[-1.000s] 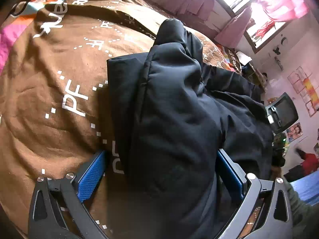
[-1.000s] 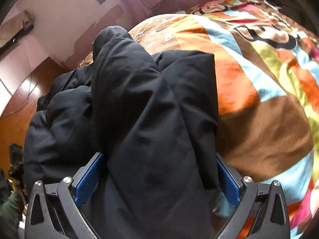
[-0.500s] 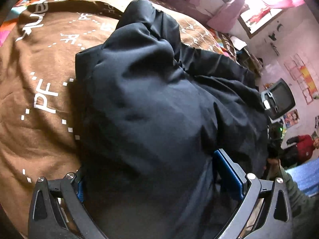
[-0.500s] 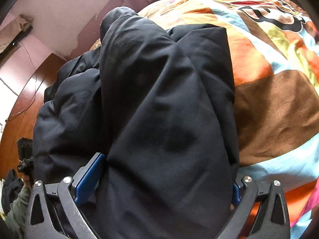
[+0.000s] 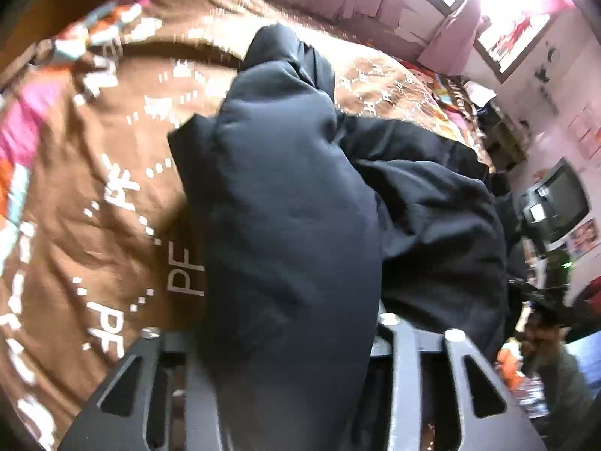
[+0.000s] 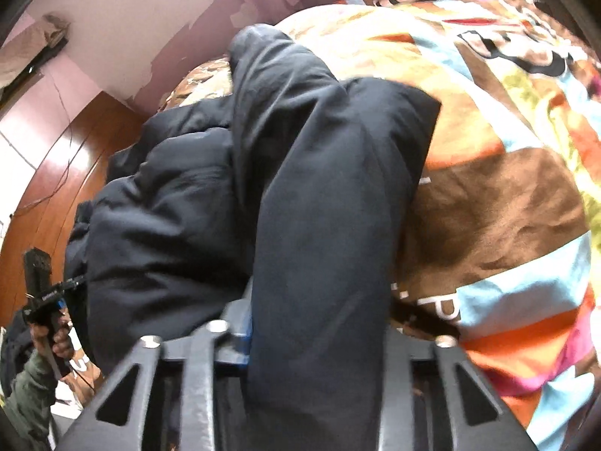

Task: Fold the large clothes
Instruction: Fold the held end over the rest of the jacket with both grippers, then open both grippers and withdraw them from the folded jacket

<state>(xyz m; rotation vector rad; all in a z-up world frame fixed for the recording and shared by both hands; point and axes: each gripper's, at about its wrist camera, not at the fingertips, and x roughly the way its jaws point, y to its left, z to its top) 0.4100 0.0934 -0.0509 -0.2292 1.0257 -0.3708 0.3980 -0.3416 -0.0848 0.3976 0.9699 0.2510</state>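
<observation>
A black padded jacket (image 5: 285, 188) lies bunched on a bed with a brown lettered blanket (image 5: 94, 225). A thick fold of the jacket runs down between the fingers of my left gripper (image 5: 289, 330). Its jaws are closing, and both fingers press against the fabric. In the right wrist view another thick fold of the jacket (image 6: 319, 150) fills my right gripper (image 6: 315, 323). These jaws are closing too, and a blue pad (image 6: 246, 323) bears on the cloth. The fabric hides the fingertips of both grippers.
The colourful patchwork part of the blanket (image 6: 507, 206) spreads to the right. A television (image 5: 559, 195) and a bright window (image 5: 514, 34) stand by the pink wall. A sleeved hand holds a black device (image 6: 37, 282) at the lower left, by wooden panelling (image 6: 56, 173).
Both pairs of jaws have gone from wide apart to squeezed in on the jacket folds. Both grippers have lifted, and the fabric has bunched up and risen with them.
</observation>
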